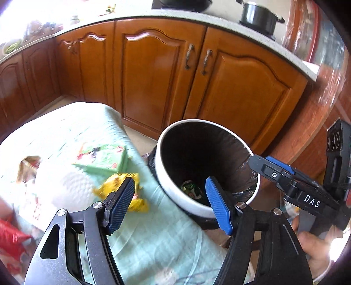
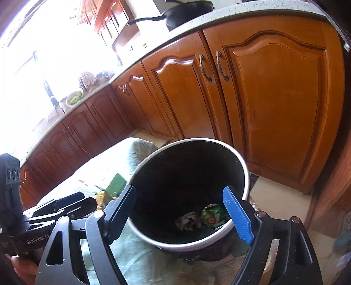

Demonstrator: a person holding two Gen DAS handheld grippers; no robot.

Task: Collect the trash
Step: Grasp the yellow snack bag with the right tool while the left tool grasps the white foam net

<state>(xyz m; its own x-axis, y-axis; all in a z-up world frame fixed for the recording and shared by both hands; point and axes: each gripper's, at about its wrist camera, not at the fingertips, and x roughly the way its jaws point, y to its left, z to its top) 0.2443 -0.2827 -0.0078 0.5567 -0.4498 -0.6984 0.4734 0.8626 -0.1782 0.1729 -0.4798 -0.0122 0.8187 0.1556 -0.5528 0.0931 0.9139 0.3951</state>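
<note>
Holding green wrapper (image 2: 214, 216), crumpled paper (image 2: 188, 220): bin (image 2: 140, 230); both tongs spread, empty.

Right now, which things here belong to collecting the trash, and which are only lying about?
For the job:
- trash bin, a green wrapper already inside
- yellow wrapper
- green carton
- red packet
- left gripper and right gripper, both open

Just there:
- black pot
- frying pan
- wooden cabinets

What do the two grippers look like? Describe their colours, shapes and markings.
Both the left gripper and right gripper are black metal frames with silver rivets and ribbed blue finger pads. White lettering reads DAS on the right one, GenRobot.AI on the left. No cables or sleeves visible.
</note>
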